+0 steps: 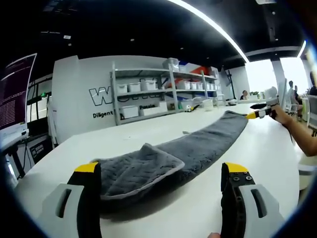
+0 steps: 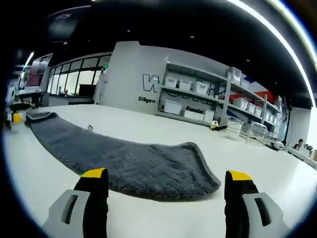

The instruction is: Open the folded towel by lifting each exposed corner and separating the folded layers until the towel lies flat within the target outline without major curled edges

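I see both views sitting low over the table [image 1: 148, 131], close at opposite ends of the towel [image 1: 198, 144], facing along it; they share the towel and the shelving [image 2: 208, 94] behind it.

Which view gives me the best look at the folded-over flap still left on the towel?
The left gripper view: the flap lies doubled over the towel just ahead of the open left claw. In the right gripper view it's a small raised lump at the towel's far end.

White table [image 1: 148, 130], storage shelves [image 1: 163, 91], bright windows [image 1: 260, 74]
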Demonstrator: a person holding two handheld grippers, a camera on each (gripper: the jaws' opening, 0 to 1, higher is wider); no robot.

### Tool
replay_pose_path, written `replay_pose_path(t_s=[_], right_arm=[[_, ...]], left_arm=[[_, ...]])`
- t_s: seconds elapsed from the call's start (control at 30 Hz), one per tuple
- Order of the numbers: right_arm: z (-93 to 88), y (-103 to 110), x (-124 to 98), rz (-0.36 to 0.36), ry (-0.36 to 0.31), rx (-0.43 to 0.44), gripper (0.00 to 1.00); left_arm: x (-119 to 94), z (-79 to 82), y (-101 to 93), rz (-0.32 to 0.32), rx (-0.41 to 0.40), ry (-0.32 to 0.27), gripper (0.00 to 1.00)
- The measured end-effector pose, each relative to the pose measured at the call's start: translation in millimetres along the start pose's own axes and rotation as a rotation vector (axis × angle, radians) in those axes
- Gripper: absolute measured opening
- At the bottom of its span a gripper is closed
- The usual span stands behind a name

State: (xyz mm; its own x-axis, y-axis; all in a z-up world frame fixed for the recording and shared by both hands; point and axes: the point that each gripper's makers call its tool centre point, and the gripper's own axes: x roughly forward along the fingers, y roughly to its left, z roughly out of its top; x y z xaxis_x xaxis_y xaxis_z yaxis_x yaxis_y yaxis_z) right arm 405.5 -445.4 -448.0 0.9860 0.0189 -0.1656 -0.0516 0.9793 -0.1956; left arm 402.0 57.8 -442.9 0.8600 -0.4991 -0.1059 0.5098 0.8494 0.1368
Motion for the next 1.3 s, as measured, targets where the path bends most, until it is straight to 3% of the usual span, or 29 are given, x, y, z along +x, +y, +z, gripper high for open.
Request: replay_pose_path(t_s=[0.33,0.63,0.93,1.3], right_arm=[[15.6,45,2,0.071,-0.030,-0.043,0.99],[18.8,83,0,0.144,-0.023,-0.069,0.99],[30.2,114,0,0.211,-0.071,-0.082,0.99],[29.4,118,5,0.229,-0.071,-0.077,0.99]], left_arm=[[0,-0.3,-1.2,-0.003,0.000,0.001,0.99],[-1,-0.8,-1.1,-0.004,-0.001,0.002,0.99],[-2,0.5,-0.8,-0.002,-0.011,-0.007,0.99],[-2,-0.2,-2.7,-0.005,-0.008,-0.004,0.97]])
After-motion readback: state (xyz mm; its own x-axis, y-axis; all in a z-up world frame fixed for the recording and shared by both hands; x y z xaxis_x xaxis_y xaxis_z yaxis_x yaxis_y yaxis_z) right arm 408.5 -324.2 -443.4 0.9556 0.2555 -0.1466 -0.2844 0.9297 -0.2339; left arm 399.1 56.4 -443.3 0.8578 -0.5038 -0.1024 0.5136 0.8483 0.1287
